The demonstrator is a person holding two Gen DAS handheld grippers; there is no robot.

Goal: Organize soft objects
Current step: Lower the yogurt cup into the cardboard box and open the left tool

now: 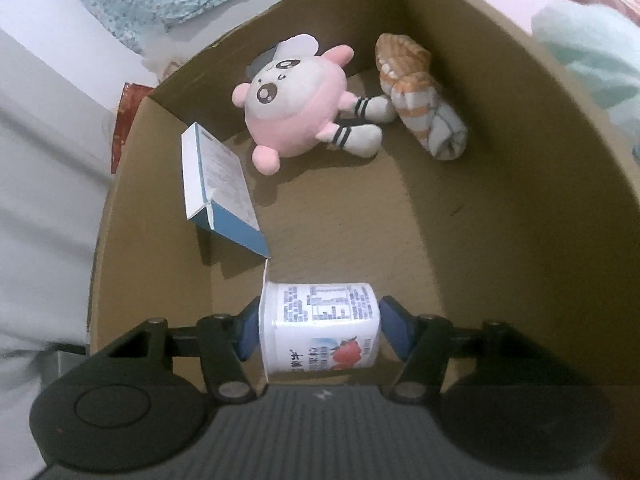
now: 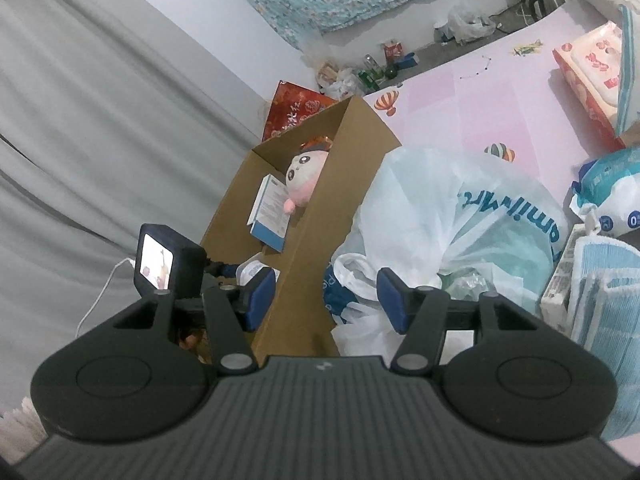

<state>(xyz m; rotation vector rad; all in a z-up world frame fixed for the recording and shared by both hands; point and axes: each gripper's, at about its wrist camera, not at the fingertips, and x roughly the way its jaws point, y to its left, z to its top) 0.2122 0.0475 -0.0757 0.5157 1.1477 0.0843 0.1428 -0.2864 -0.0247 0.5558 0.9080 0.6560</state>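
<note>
My left gripper (image 1: 319, 330) is shut on a white yogurt cup (image 1: 319, 332) with a strawberry label, held inside the near end of a brown cardboard box (image 1: 500, 152). Deeper in the box lie a pink and white plush toy (image 1: 298, 102), a rolled orange and white cloth (image 1: 420, 96) and a white and blue carton (image 1: 218, 190). My right gripper (image 2: 326, 300) is open and empty, outside the box's (image 2: 316, 208) right wall, above white plastic bags (image 2: 440, 216). The plush (image 2: 302, 178) and carton (image 2: 270, 214) also show in the right wrist view.
A pink mat (image 2: 480, 96) lies to the right with a tissue pack (image 2: 592, 76), a wipes pack (image 2: 612, 196) and folded blue cloths (image 2: 600, 300). Grey curtains (image 2: 100, 120) hang left. A red bag (image 2: 296, 110) stands behind the box.
</note>
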